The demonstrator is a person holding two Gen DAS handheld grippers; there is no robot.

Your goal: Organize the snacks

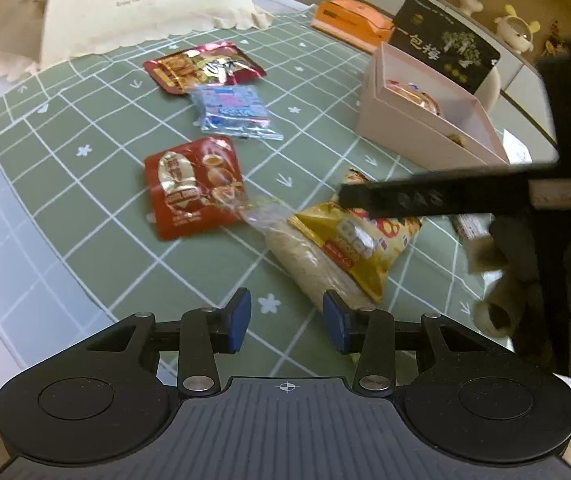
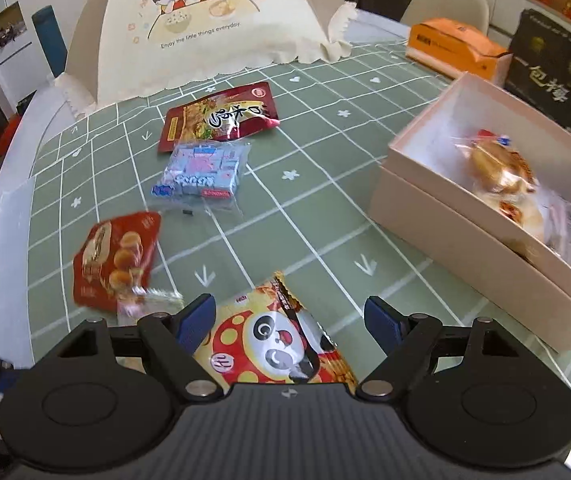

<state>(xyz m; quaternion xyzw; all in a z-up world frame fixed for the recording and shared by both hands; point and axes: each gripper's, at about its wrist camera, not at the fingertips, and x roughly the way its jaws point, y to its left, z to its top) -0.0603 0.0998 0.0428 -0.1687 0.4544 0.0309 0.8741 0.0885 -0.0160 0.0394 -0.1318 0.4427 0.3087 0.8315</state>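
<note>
my table is covered by a green grid cloth, its curved edge running down the left side in both views, with a bare pale strip between cloth and edge. a cream cloth cover with cartoon children stands at the far side. to the right sits the open pink box, one wrapped pastry already inside; behind it stand a black gift box and an orange carton, so that side is walled in. the middle of the cloth between box and loose snacks lies open.

the loose snacks run in a line: a dark red pouch farthest, a blue clear packet touching its near edge, an orange-red pouch nearer me, then the yellow panda bag lying over a clear-wrapped pale bar.

my right gripper stands wide apart over the panda bag, which lies between the fingers, pads not touching it. my left gripper is half open and holds nothing, its right pad just beside the bar's end. the right tool's dark body crosses the left view above the panda bag.
</note>
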